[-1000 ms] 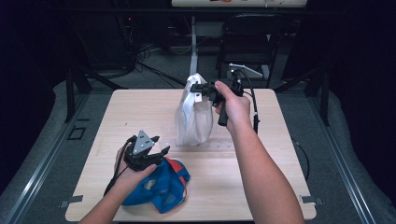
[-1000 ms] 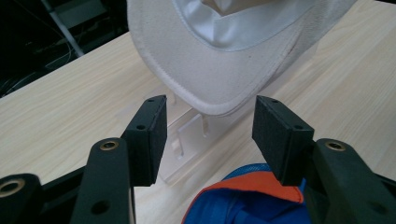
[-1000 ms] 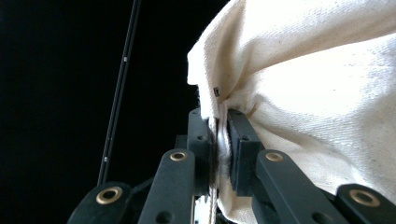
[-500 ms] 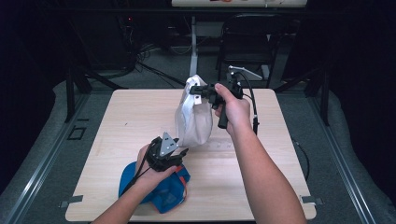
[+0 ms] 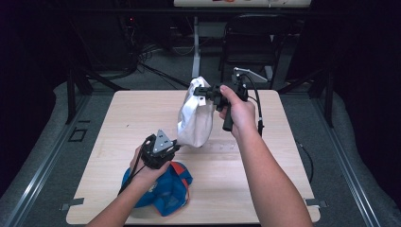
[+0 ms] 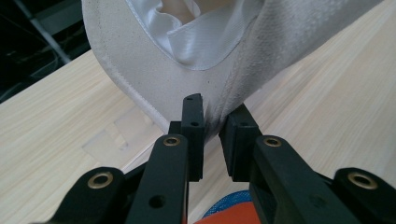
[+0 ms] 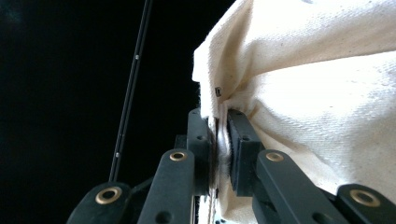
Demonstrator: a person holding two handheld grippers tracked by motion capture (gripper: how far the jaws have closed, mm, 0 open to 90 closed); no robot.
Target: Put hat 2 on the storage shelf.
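High view: the white cloth bag [image 5: 195,120] hangs above the middle of the table [image 5: 118,113], its lower end touching or just above the wood. The right gripper [image 5: 204,91] holds the bag's top edge. The left gripper [image 5: 174,145] is at the bag's lower rim, on the person's side of the bag. A blue and orange bag [image 5: 163,191] lies under the left forearm, nearer the person than the white bag.

Left gripper view: the left gripper [image 6: 212,135] has just been closing, and a fold of the white cloth bag [image 6: 154,79] rim sits between its jaws. The pads appear to pinch the cloth, though a narrow gap shows lower down.

Right gripper view: the right gripper [image 7: 218,140] is clamped tight on the white cloth bag [image 7: 303,116] seam.

Step in hand, as judged: securing a second grip on the bag's rim. The next move calls for spreading the two grips apart to open the mouth, probably to take in the blue and orange bag.

The bag's inside is mostly hidden; the blue and orange bag is cut off by the forearm.
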